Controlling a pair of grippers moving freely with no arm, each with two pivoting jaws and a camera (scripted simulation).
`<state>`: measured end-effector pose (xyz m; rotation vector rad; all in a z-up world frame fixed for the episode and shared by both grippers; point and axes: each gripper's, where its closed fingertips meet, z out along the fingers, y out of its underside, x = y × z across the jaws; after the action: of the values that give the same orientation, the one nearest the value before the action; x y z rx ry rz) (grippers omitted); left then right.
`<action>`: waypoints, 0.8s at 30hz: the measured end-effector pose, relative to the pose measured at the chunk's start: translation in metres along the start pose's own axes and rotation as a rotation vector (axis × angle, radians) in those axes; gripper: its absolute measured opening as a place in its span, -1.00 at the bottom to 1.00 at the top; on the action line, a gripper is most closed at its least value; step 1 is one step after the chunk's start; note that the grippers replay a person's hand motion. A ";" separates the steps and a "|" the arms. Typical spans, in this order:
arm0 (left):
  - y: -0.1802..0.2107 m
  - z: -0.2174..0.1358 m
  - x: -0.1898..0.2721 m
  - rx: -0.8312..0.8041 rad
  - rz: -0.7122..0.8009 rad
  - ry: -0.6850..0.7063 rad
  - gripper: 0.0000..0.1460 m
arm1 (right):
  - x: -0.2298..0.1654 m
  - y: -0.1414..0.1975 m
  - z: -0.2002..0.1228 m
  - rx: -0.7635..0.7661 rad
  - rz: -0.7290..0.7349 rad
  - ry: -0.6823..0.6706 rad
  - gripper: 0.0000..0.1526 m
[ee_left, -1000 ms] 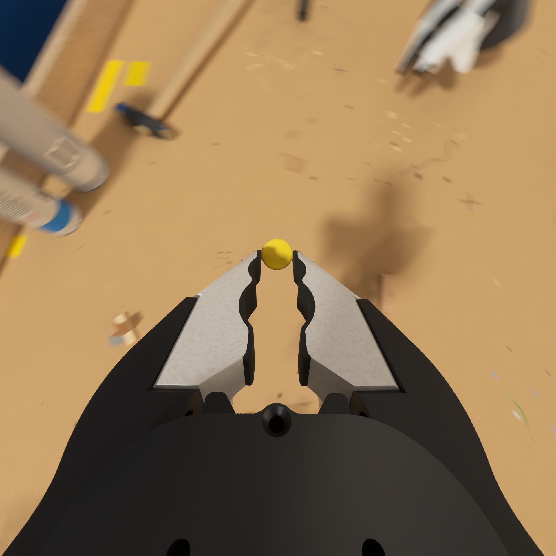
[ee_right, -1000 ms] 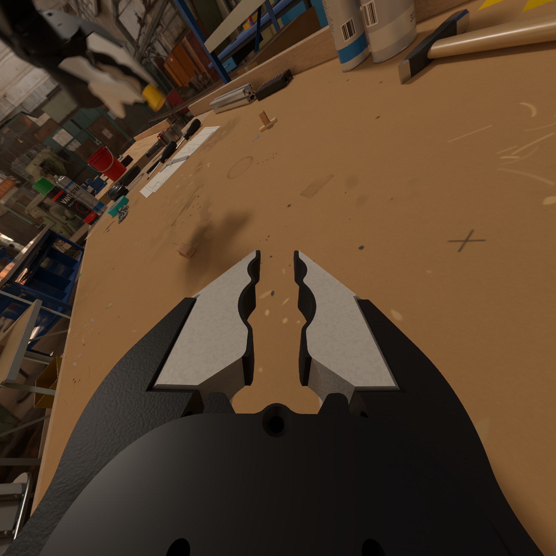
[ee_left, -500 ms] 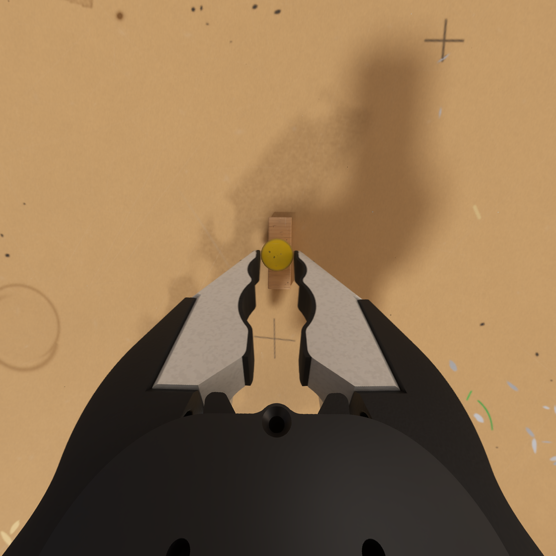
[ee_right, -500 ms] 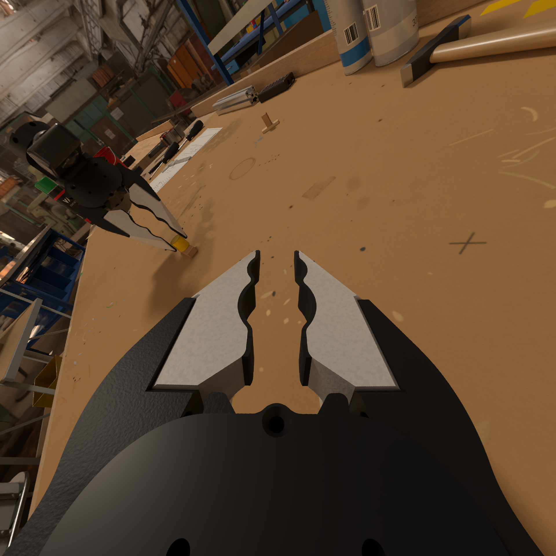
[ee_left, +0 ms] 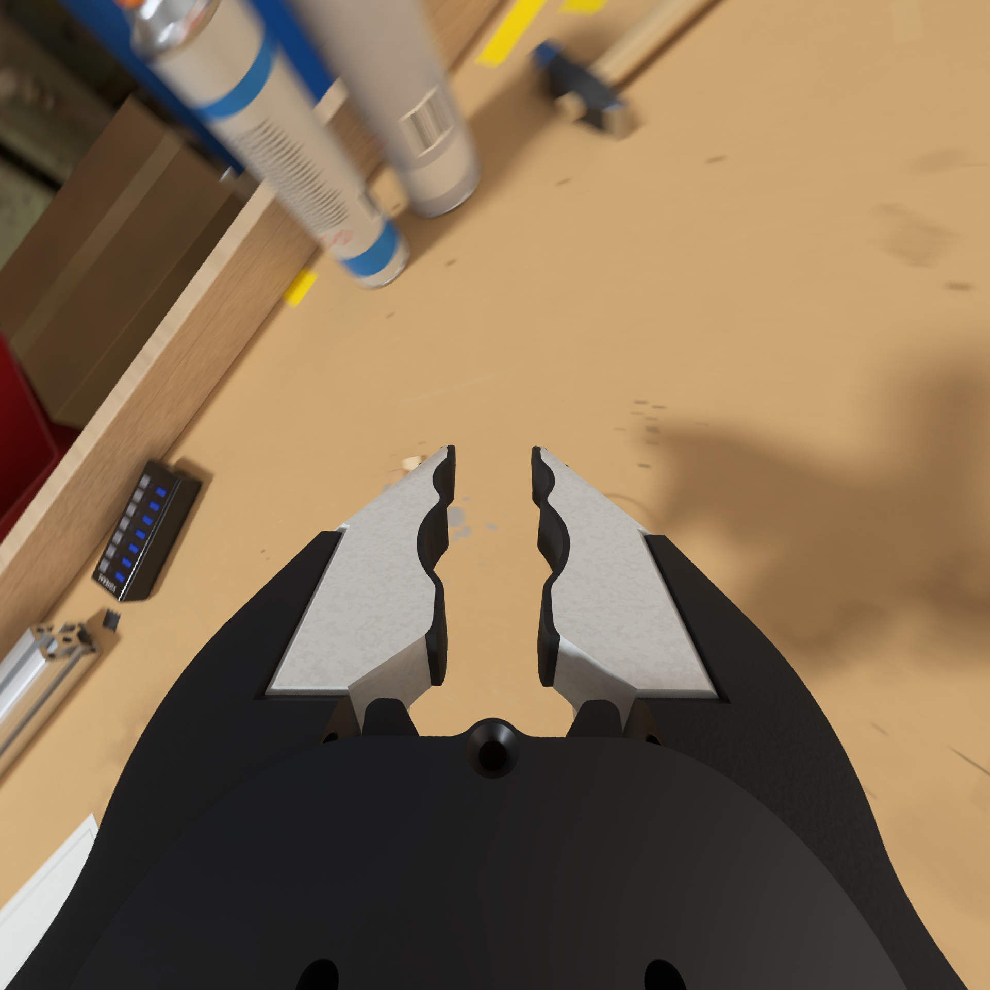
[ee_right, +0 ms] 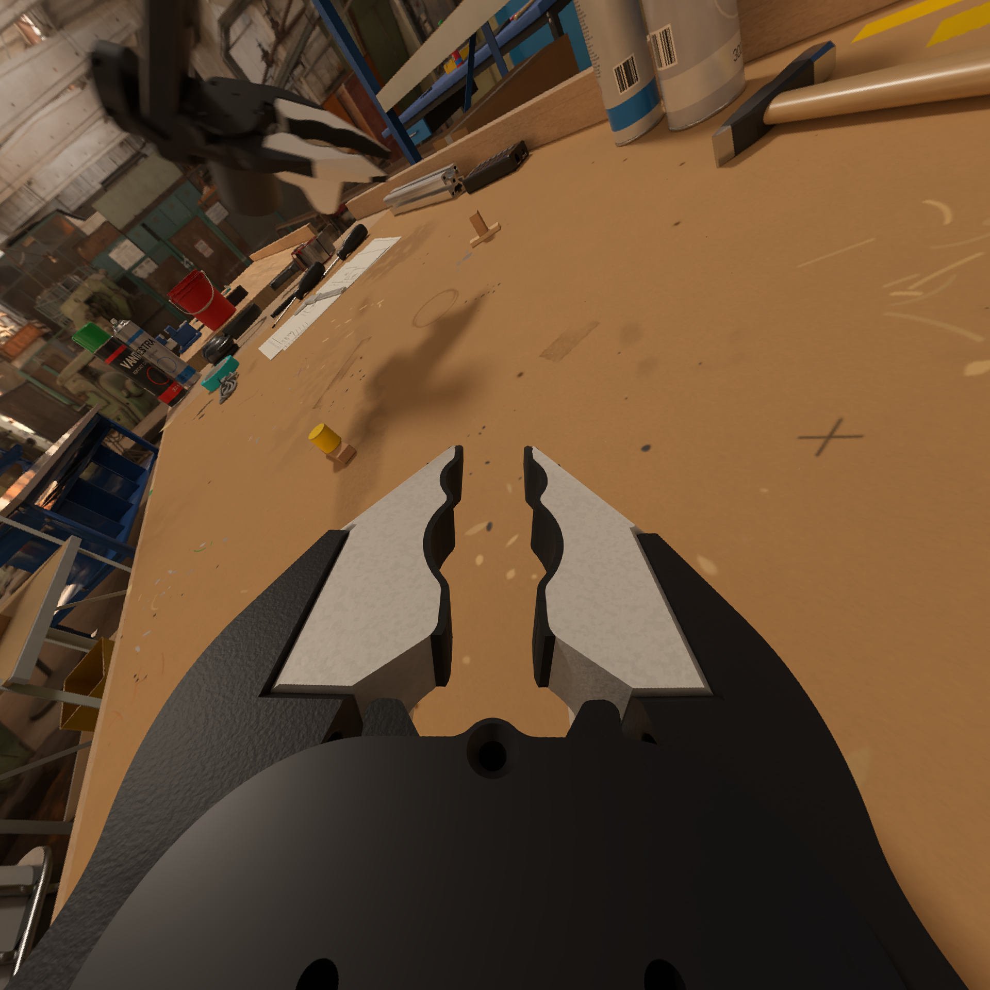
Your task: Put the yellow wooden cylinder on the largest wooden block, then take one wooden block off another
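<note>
In the right wrist view the yellow cylinder [ee_right: 324,438] rests on a small wooden block [ee_right: 344,455] on the bench, left of my right fingers. Farther back, one small wooden block stands on another [ee_right: 484,227], making a cross shape. My left gripper [ee_right: 327,147] hangs open and empty high above the bench at the upper left. In its own view the left gripper [ee_left: 493,455] is open with nothing between the fingers, and a pale wooden piece [ee_left: 410,463] peeks out behind the left fingertip. My right gripper [ee_right: 493,455] is open and empty, low over the bench.
Two spray cans [ee_right: 632,69] and a hammer [ee_right: 777,102] stand along the back edge. An aluminium profile [ee_right: 423,187] and a black box [ee_left: 142,530] lie by the wooden rail. A paper sheet [ee_right: 332,289], screwdrivers and a red bucket [ee_right: 201,300] are at the far left.
My left gripper opened and let go of the yellow cylinder, which now sits on the wooden block. The left gripper then rose and swung toward the cans. The right gripper has not moved.
</note>
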<state>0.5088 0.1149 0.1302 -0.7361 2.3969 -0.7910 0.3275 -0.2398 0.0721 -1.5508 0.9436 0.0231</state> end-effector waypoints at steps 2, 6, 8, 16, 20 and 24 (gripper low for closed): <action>0.013 0.030 -0.030 -0.050 -0.065 -0.029 -0.59 | 0.000 0.000 0.000 0.001 0.001 -0.001 -0.71; 0.047 0.077 -0.054 -0.217 -0.074 -0.033 -0.44 | 0.000 -0.001 -0.001 0.006 0.002 -0.003 -0.71; 0.062 0.091 -0.057 -0.277 -0.101 -0.017 -0.42 | 0.000 -0.001 -0.001 0.007 0.004 -0.005 -0.71; 0.079 0.109 -0.063 -0.310 -0.183 -0.028 -0.64 | 0.000 -0.001 -0.001 0.007 0.006 -0.007 -0.71; 0.080 0.108 -0.063 -0.313 -0.179 -0.026 -0.79 | 0.000 -0.001 -0.001 0.006 0.006 -0.005 -0.71; 0.078 0.104 -0.065 -0.280 -0.178 -0.037 -0.83 | 0.000 -0.001 0.000 0.005 0.006 -0.005 -0.71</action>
<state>0.5933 0.1700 0.0251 -1.0766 2.4609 -0.5064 0.3276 -0.2402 0.0727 -1.5430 0.9436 0.0288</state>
